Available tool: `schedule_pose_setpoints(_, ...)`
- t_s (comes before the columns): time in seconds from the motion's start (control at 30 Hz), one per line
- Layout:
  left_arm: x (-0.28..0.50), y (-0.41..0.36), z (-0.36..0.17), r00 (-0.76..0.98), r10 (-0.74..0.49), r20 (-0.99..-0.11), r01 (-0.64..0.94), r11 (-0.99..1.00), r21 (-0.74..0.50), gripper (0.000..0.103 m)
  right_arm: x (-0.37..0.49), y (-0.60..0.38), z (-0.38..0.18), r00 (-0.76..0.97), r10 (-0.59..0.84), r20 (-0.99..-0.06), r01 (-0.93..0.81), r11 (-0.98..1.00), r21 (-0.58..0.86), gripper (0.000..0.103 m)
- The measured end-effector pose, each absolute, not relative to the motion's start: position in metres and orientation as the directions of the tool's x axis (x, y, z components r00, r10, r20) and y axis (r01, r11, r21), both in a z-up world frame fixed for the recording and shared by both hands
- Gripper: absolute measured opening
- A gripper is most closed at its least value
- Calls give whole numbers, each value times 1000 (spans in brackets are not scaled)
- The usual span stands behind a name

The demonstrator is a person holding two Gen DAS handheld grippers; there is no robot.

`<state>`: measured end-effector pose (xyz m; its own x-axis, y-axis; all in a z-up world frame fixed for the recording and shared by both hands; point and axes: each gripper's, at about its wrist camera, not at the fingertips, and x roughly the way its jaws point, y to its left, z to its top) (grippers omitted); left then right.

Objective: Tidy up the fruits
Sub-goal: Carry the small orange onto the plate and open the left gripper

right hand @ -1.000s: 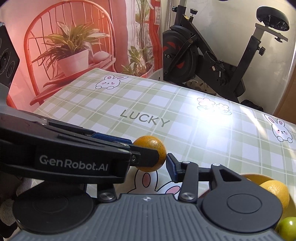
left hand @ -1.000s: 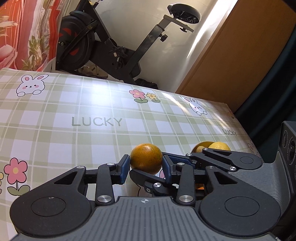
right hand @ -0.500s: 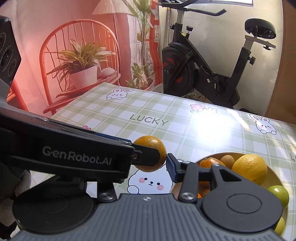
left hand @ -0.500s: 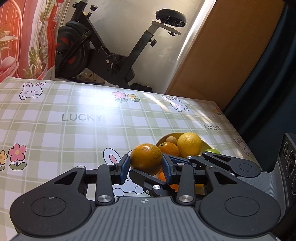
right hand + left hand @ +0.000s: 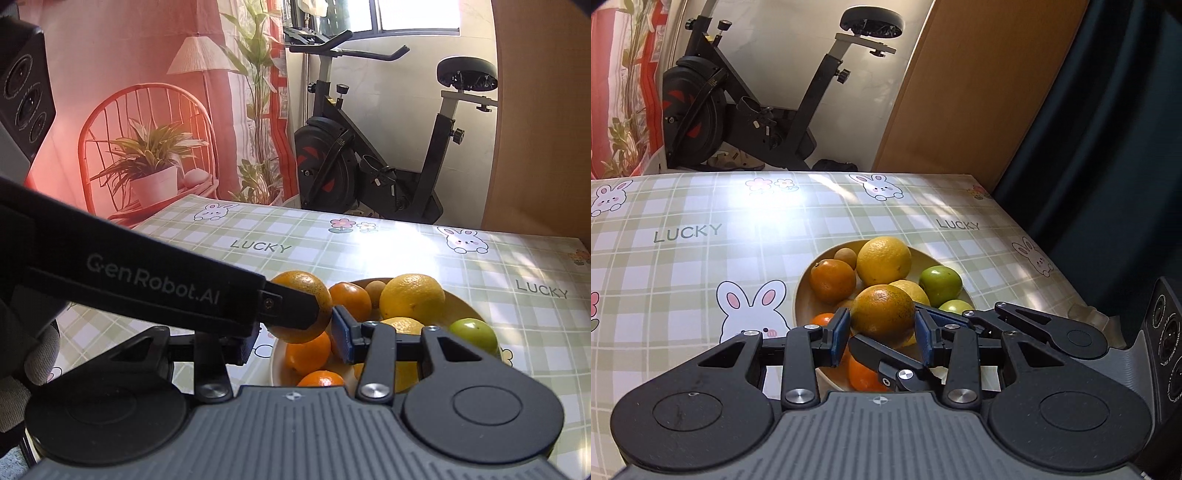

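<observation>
Two grippers share one orange [image 5: 882, 314]: the left gripper [image 5: 882, 334] has its blue pads pressed on both sides of it, and the right gripper [image 5: 295, 334] seems to grasp it too, though the left one's finger crosses in front and hides its near pad. The orange hangs above the bowl [image 5: 803, 291], which sits toward the table's [image 5: 701, 280] right edge and is already crowded with a lemon [image 5: 884, 260], a second orange [image 5: 833, 280] and a green apple [image 5: 940, 284]. To set it down well, I would aim for the bare patch by the bowl's left rim, lower until it rests, then loosen one gripper before the other so it cannot roll onto the table
</observation>
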<state>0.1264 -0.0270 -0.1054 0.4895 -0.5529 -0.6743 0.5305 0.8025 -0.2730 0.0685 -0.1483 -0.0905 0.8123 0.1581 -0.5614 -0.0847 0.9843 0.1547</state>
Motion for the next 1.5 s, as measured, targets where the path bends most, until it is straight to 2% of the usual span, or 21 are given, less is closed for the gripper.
schedule_pose_setpoints(0.8,109,-73,-135,388,-532,-752,564,783,-263,40,21,-193,-115,788,125,-603,41,966,255,46)
schedule_pose_setpoints(1.5,117,-68,-155,351,-545,-761,519,790,-327,40,28,-191,-131,737,123,-664,78,961,264,46)
